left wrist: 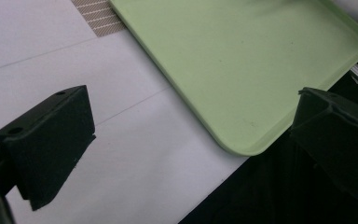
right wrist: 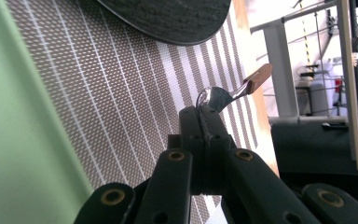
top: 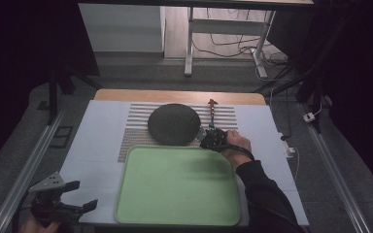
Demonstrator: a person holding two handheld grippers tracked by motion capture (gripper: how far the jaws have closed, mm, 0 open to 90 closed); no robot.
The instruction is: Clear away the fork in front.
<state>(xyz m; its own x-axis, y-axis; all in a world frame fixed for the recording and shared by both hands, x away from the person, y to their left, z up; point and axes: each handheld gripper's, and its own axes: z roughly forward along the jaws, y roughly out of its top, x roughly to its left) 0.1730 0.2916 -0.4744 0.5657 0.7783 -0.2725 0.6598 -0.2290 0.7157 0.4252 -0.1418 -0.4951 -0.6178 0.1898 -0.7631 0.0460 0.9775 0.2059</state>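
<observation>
The high view is dim. The sides and corners are almost black, and the white table (top: 97, 145) in the middle looks grey. The brightest spot is the floor far at the back. The picture is a bit soft and grainy.

The left gripper view is brighter. The green tray (left wrist: 242, 60) has an even, soft glow with no hard shadows. The black jaws up close are fuzzy.

In the right gripper view, bright light comes from the top right and looks washed out. The spoon (right wrist: 219, 95) shines.
</observation>
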